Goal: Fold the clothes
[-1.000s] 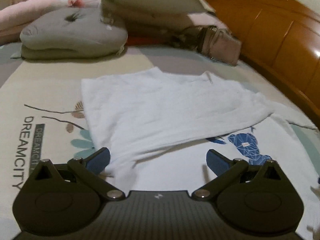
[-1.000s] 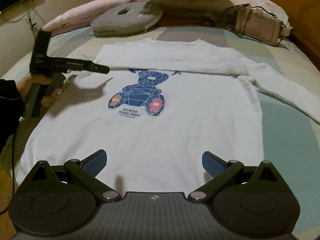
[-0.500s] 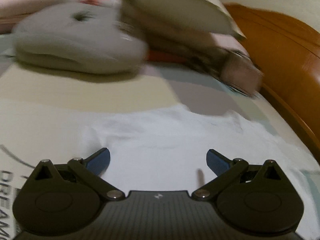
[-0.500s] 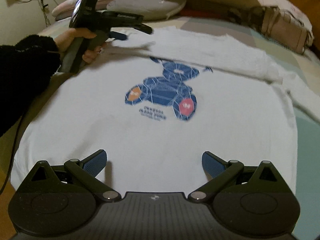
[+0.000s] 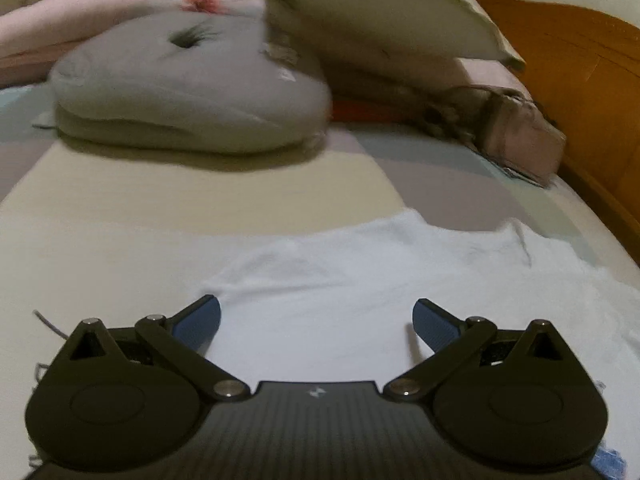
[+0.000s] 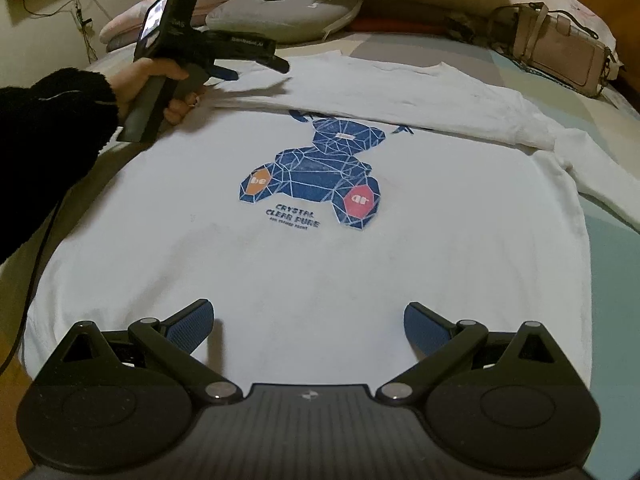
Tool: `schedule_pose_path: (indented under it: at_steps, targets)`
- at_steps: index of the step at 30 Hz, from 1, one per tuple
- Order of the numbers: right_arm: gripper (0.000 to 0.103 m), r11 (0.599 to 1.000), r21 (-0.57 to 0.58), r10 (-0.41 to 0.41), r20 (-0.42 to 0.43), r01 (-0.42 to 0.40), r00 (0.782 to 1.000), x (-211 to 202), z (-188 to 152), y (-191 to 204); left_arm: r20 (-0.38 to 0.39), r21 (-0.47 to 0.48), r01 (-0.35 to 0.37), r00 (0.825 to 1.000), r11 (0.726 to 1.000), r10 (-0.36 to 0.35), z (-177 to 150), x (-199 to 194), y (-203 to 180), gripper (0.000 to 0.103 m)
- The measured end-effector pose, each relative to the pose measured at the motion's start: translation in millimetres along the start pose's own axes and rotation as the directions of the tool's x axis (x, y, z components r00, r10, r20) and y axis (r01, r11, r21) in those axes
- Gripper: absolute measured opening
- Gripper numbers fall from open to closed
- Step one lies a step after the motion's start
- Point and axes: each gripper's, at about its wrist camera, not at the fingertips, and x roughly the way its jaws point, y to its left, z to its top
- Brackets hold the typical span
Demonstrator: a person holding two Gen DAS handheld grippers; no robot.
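Folding has just begun: your white shirt (image 6: pixel 320 264) lies flat on the bed (image 5: pixel 200 196), one sleeve (image 6: pixel 400 92) folded across. Both sides remain. Your left gripper (image 5: pixel 316 322) and right gripper (image 6: pixel 308 322) gape wide, holding nothing.

the sweatshirt (image 6: pixel 360 280) is soft matt white cloth with a flat blue print; the bedsheet (image 5: pixel 160 208) is smooth cloth. the right gripper (image 6: pixel 308 324) is matt black plastic, blue pads (image 6: pixel 424 326) ribbed. the headboard (image 5: pixel 580 60) is glossy wood, the handbag (image 6: pixel 560 52) smooth leather-like.

The bed (image 6: pixel 608 240) carries a white sweatshirt (image 6: pixel 320 240), grey cushion (image 6: pixel 280 8), pillows (image 5: pixel 380 20) and handbag (image 6: pixel 560 52).
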Motion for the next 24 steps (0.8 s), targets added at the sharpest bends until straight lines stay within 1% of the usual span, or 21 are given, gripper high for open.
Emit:
schedule_pose_path:
  at_steps: [6, 9, 11, 12, 13, 15, 16, 19, 21, 23, 24]
  targets:
    - [0.103, 1.0, 0.028, 0.006, 0.006, -0.007, 1.0, -9, -4, -6, 0.033, 0.105, 0.039, 0.999, 0.994, -0.043, 6, -58, -20, 0.102]
    - [0.103, 0.999, 0.049, 0.008, 0.009, -0.008, 1.0, -12, -6, -7, 0.002, 0.159, 0.14, 0.99, 0.977, -0.142, -11, -83, -34, 0.102]
    - [0.103, 0.998, 0.059, 0.005, 0.009, -0.005, 1.0, -13, -8, -8, -0.038, 0.2, 0.207, 0.978, 0.958, -0.203, -29, -90, -45, 0.102]
    - [0.103, 0.998, 0.064, 0.003, 0.009, -0.004, 1.0, -14, -8, -8, -0.063, 0.218, 0.227, 0.974, 0.949, -0.218, -39, -90, -49, 0.102]
    - [0.103, 0.998, 0.068, 0.002, 0.009, -0.002, 1.0, -15, -9, -8, -0.093, 0.229, 0.232, 0.972, 0.945, -0.216, -50, -88, -51, 0.102]
    - [0.103, 0.997, 0.073, -0.004, 0.009, 0.003, 1.0, -19, -10, -8, -0.163, 0.222, 0.196, 0.973, 0.955, -0.162, -68, -76, -49, 0.102]
    - [0.103, 0.997, 0.072, -0.01, 0.008, 0.009, 1.0, -21, -11, -9, -0.142, 0.248, 0.19, 0.977, 0.95, -0.158, -75, -78, -49, 0.102]
    - [0.103, 0.997, 0.07, -0.031, 0.012, 0.03, 0.999, -28, -13, -11, -0.132, 0.27, 0.145, 0.985, 0.952, -0.112, -71, -92, -59, 0.102]
    - [0.103, 0.996, 0.076, -0.041, 0.019, 0.04, 0.999, -31, -13, -13, -0.102, 0.302, 0.184, 0.982, 0.935, -0.161, -67, -105, -72, 0.102]
    - [0.103, 0.996, 0.081, -0.051, 0.026, 0.049, 0.998, -33, -14, -16, -0.101, 0.343, 0.218, 0.976, 0.914, -0.195, -72, -113, -86, 0.102]
    - [0.103, 0.995, 0.084, -0.057, 0.029, 0.054, 0.998, -34, -14, -17, -0.109, 0.37, 0.224, 0.974, 0.901, -0.197, -78, -116, -92, 0.102]
